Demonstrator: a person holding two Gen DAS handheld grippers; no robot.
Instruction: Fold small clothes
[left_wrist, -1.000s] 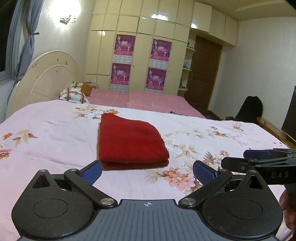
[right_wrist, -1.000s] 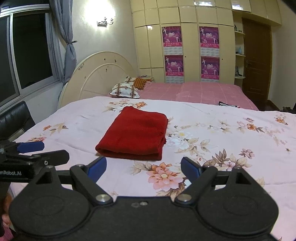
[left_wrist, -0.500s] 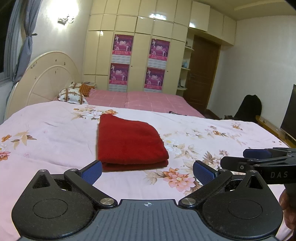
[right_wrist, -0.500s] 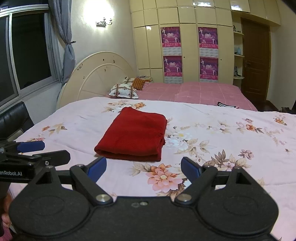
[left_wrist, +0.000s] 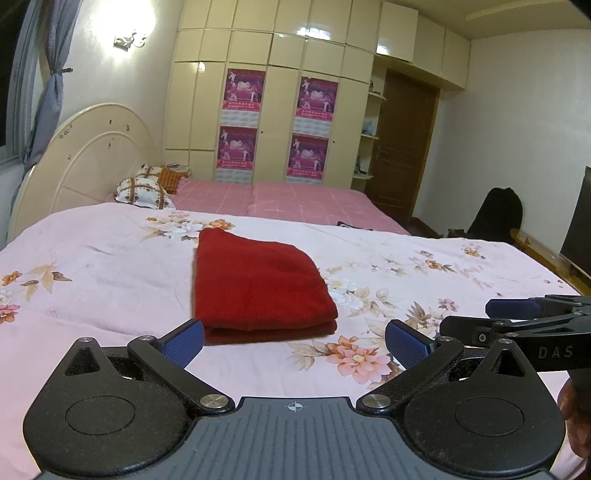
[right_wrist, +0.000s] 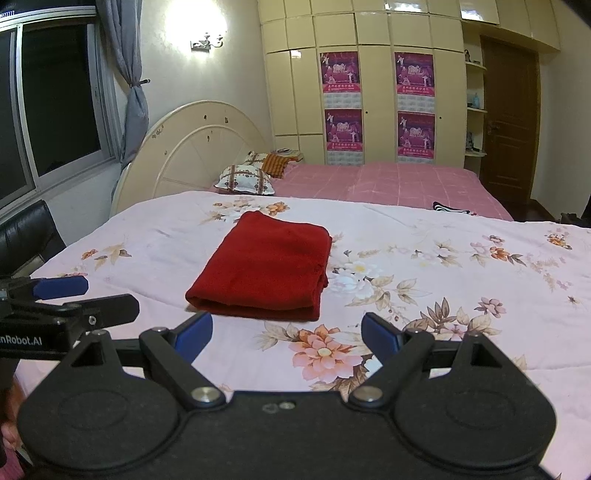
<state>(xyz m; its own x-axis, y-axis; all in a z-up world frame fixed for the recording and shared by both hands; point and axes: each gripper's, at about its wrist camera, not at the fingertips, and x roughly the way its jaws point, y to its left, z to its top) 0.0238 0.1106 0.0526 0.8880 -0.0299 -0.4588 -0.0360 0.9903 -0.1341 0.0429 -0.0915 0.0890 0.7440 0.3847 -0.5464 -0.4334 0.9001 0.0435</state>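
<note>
A red cloth (left_wrist: 258, 284) lies folded into a neat rectangle on the floral pink bedsheet (left_wrist: 92, 280); it also shows in the right wrist view (right_wrist: 266, 266). My left gripper (left_wrist: 294, 341) is open and empty, held just short of the cloth's near edge. My right gripper (right_wrist: 287, 334) is open and empty, also short of the cloth. Each gripper shows from the side in the other's view: the right one at the right edge (left_wrist: 517, 317), the left one at the left edge (right_wrist: 62, 295).
A pink bed (right_wrist: 388, 181) with patterned pillows (right_wrist: 245, 179) and a round headboard (right_wrist: 192, 147) lies behind. A wardrobe with posters (left_wrist: 277, 122) and a door (left_wrist: 404, 147) stand at the back. A black bag (left_wrist: 496, 212) sits at right, a black chair (right_wrist: 26, 232) at left.
Both grippers have drawn back and risen slightly, so the cloth sits a little farther away. Both stay open. The cloth has not moved.
</note>
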